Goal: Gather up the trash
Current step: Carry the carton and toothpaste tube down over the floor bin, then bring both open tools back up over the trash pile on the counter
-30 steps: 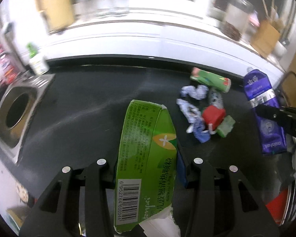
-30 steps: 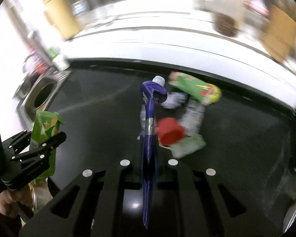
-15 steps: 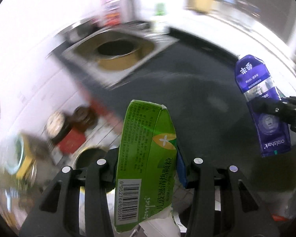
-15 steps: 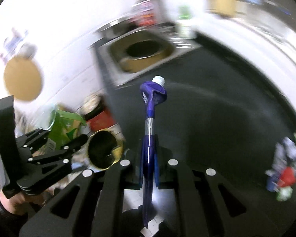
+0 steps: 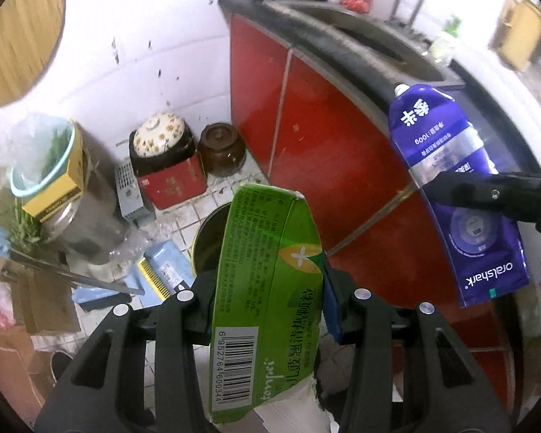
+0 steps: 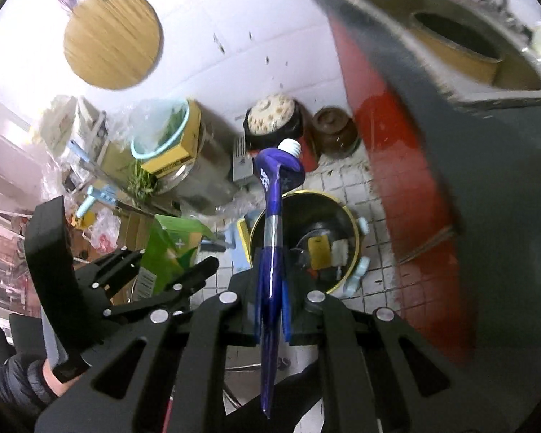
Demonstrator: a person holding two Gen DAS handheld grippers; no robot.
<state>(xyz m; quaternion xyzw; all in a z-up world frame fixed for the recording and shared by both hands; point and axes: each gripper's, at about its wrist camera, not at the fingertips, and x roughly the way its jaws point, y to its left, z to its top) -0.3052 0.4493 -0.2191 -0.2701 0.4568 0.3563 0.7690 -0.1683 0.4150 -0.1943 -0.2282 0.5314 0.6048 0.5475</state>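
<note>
Tiled kitchen floor by red cabinets, and I'm holding my left gripper (image 5: 270, 299) clamped on the green carton (image 5: 267, 288) and my right gripper (image 6: 270, 299) pinched on the purple tube (image 6: 272, 238) over the bin (image 6: 303, 241), risking the carton landing outside.

The green carton (image 5: 270, 288) carries a barcode numbered 6 952764 600344, the word "tonpei" beside it, and Chinese characters along its side. The purple toothpaste tube (image 5: 454, 187) reads "oralshark" near its flat end, "100g" and large white Chinese characters near its cap.
</note>
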